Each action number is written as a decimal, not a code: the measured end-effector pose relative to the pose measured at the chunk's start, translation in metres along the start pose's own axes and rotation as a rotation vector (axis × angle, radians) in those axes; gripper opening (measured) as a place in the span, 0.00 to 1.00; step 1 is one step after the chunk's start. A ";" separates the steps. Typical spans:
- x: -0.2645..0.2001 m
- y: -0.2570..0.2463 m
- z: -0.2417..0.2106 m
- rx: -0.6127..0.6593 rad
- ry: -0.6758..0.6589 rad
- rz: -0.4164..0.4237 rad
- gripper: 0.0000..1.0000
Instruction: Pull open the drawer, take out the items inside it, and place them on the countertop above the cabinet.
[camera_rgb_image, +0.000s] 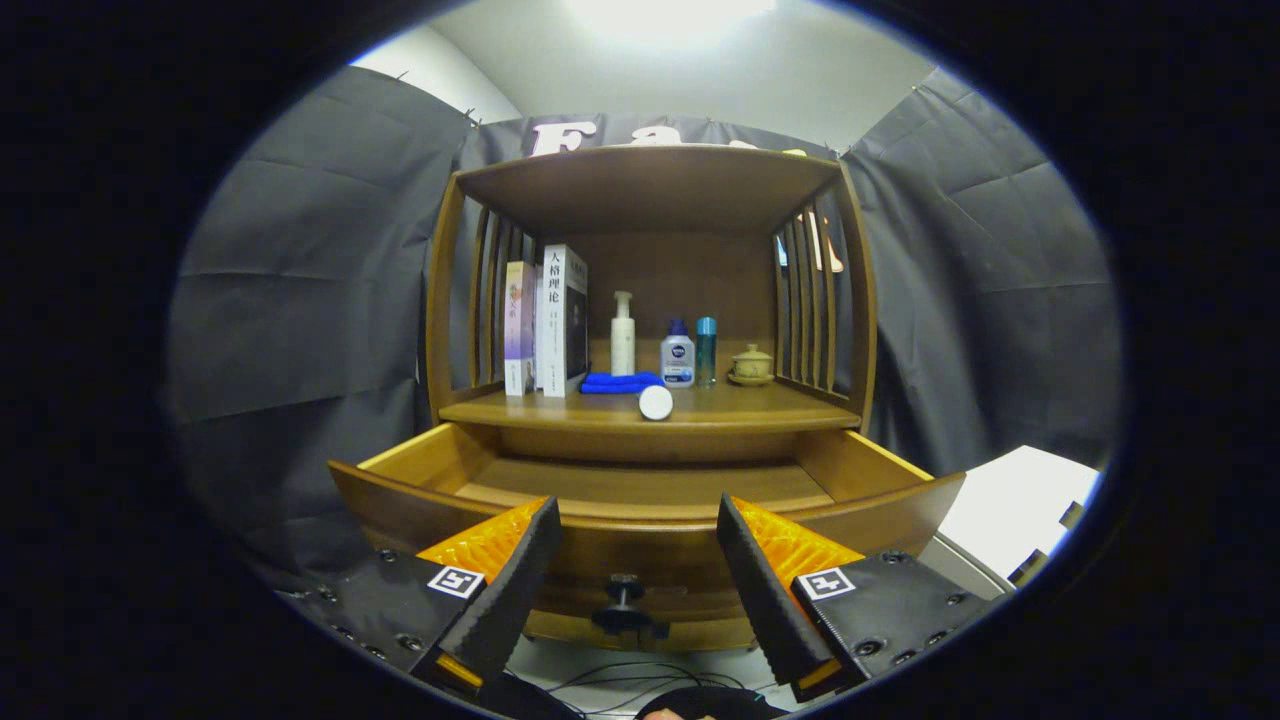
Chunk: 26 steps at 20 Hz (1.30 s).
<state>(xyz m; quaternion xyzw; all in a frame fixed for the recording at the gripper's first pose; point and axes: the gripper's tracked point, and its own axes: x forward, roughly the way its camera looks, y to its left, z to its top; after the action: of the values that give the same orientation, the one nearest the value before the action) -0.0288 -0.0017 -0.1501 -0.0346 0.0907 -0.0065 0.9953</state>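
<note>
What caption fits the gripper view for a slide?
Open hand-held gripper before the pulled-out drawer, its knob between the fingers.

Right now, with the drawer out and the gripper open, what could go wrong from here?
The white round jar lies on its side at the countertop's front lip, above the open drawer; a nudge could roll it in. The gripper is open near the knob, so dropping forward may bump the drawer. The countertop is crowded with bottles and a blue cloth.

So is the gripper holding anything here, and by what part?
Nothing is held. The gripper is open, its fingers apart in front of the open drawer, above its knob.
</note>
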 end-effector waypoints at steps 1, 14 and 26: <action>-0.003 -0.001 -0.007 -0.009 0.005 -0.010 0.98; 0.023 0.001 -0.057 0.000 0.138 -0.081 0.98; 0.057 0.015 -0.048 0.054 0.114 -0.037 1.00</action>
<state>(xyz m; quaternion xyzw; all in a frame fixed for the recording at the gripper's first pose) 0.0187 0.0086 -0.2087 -0.0092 0.1463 -0.0294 0.9888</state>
